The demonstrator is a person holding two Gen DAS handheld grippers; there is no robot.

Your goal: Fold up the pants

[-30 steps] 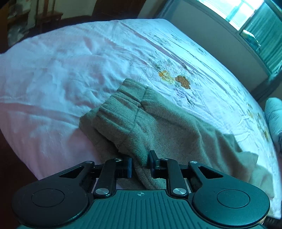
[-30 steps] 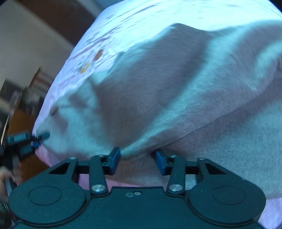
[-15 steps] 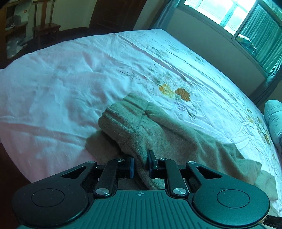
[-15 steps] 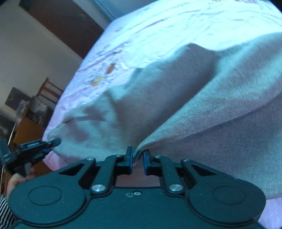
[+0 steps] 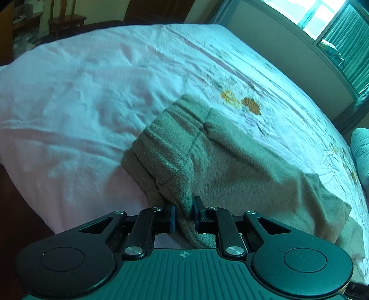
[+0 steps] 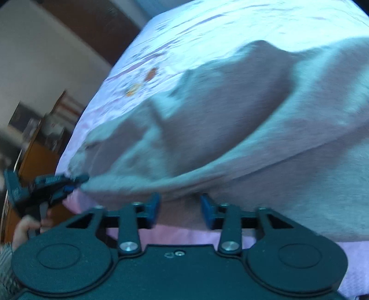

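Note:
Grey-green fleece pants (image 5: 230,161) lie across the pink bedspread (image 5: 80,92), ribbed waistband toward the left. My left gripper (image 5: 184,213) is shut on a corner of the waistband, the cloth pinched between its blue pads. In the right wrist view the pants (image 6: 230,120) fill the frame, blurred. My right gripper (image 6: 180,207) has its jaws opening, the pants' edge lying just past the tips, and the pads do not press on it. The left gripper (image 6: 76,181) appears at the far left of that view, holding the cloth's corner.
The bed's near edge drops off at the left (image 5: 13,196). A wooden chair (image 5: 66,20) stands beyond the bed. A window (image 5: 334,23) and a wall run along the far side. A pillow (image 5: 361,147) is at the right edge. A hand (image 6: 25,228) grips the left tool.
The right gripper went from partly open to shut on the pants' edge, then opened wide and let it go. The left gripper kept its grip on the waistband corner.

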